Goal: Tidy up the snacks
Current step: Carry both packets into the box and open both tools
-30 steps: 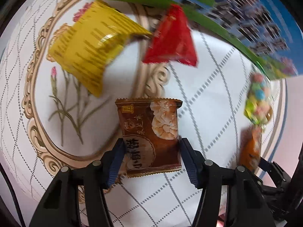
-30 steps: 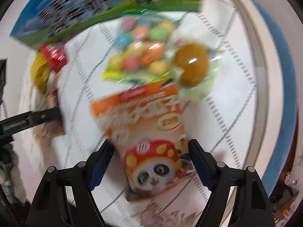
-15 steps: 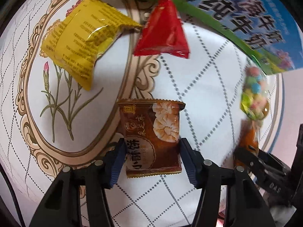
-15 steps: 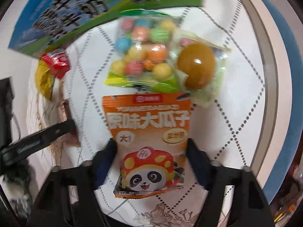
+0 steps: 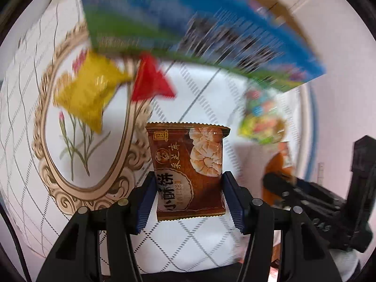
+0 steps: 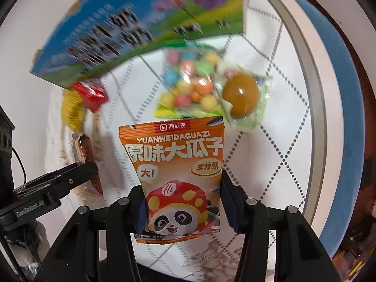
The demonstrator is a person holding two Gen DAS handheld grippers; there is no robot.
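Observation:
My left gripper [image 5: 189,183] is shut on a brown pastry packet [image 5: 185,150], held off the tablecloth. My right gripper [image 6: 183,192] has its jaws closing, with both pads pressed on an orange seed packet with a panda [image 6: 174,164], also lifted. The left wrist view shows the right gripper [image 5: 293,192] beside it at the right with the orange packet [image 5: 279,164]. In the right wrist view, the left gripper [image 6: 70,176] shows at the left with the brown packet [image 6: 82,148].
On the white patterned tablecloth [image 5: 199,235] lie a yellow packet [image 5: 89,94], a red packet [image 5: 150,82], a bag of coloured candy balls [image 6: 188,87] and a packed brown egg [image 6: 239,96]. A blue-green carton [image 6: 141,30] stands behind them. The table's blue rim [image 6: 340,94] curves at right.
Both grippers have risen, each with its packet off the cloth. The right jaws narrowed from beside the orange packet onto it. The carton now fills more of both views.

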